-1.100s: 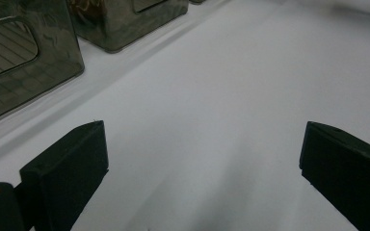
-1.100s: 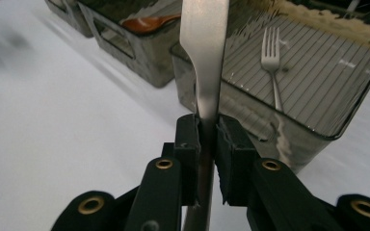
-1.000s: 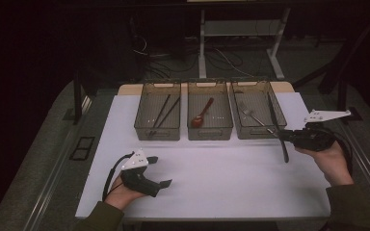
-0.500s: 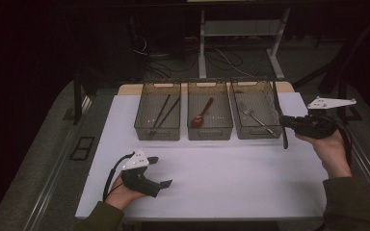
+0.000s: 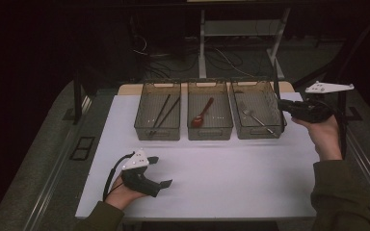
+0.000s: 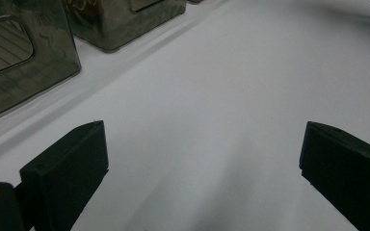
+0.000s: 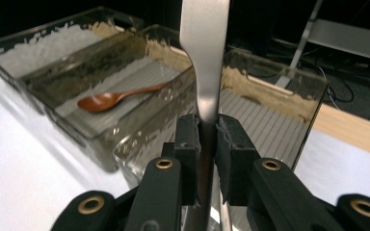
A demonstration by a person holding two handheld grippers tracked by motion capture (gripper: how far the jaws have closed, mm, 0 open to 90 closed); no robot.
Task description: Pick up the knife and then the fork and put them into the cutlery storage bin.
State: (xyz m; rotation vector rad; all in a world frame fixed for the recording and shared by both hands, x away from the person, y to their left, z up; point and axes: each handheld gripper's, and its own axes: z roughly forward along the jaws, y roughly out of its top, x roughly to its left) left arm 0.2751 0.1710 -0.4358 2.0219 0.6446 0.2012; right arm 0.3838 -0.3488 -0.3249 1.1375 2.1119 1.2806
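My right gripper [image 5: 281, 106] is raised over the right end of the right-hand bin [image 5: 236, 108] and is shut on a flat metal utensil [image 5: 276, 85] that stands nearly upright. In the right gripper view the pads [image 7: 189, 139] pinch the narrow neck of the utensil [image 7: 204, 48], whose wider end rises out of the top of the picture. Which kind of utensil it is I cannot tell. My left gripper [image 5: 156, 171] rests on the white table [image 5: 231, 168] at the front left, its jaws wide apart with nothing between them [image 6: 202, 159].
Three translucent bins stand in a row at the back of the table. The left one holds chopsticks [image 5: 164, 111], the middle one a wooden spoon [image 5: 201, 114], the right one a fork [image 5: 257, 120]. The spoon [image 7: 111, 100] lies flat. A metal stand [image 5: 202, 43] rises behind the table.
My right gripper has risen and moved right and back with the utensil, which has swung from slanting down over the table to nearly upright. The left gripper has stayed where it was.
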